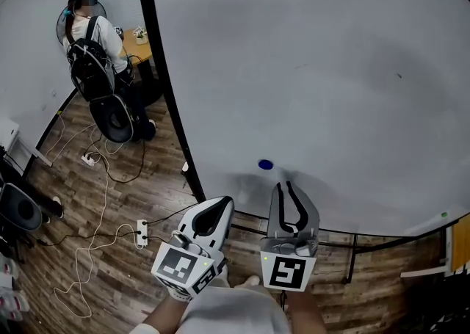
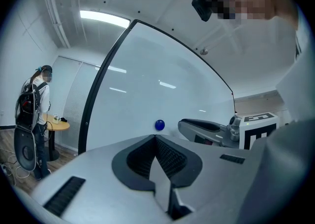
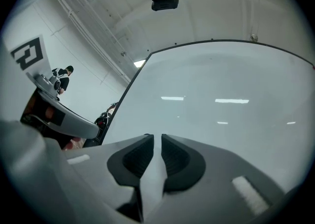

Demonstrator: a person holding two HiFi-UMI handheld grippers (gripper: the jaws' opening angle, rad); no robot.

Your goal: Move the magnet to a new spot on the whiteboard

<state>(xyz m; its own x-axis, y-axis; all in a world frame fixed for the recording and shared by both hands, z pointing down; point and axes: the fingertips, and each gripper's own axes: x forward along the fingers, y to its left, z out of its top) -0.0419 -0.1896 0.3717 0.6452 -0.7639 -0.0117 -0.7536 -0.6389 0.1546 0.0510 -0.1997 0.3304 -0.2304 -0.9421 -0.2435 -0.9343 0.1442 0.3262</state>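
A small blue magnet [image 1: 266, 165] sticks low on the big whiteboard [image 1: 330, 68]. My right gripper [image 1: 288, 186] points at the board just below and right of the magnet, its tips a short way off it. Its jaws stand a narrow gap apart with nothing between them; in the right gripper view [image 3: 156, 135] only the bare board [image 3: 221, 95] lies ahead and the magnet is out of sight. My left gripper [image 1: 222, 204] hangs lower left, off the board, shut and empty. Over its closed tips [image 2: 155, 137] I see the magnet [image 2: 159, 125] and the right gripper [image 2: 197, 124].
The board's black frame edge [image 1: 165, 83] runs down the left. On the wooden floor lie cables and a power strip [image 1: 142, 231]. A person with a backpack [image 1: 92, 42] sits by a small table [image 1: 139, 45] at the far left. Stand bars [image 1: 352, 246] run under the board.
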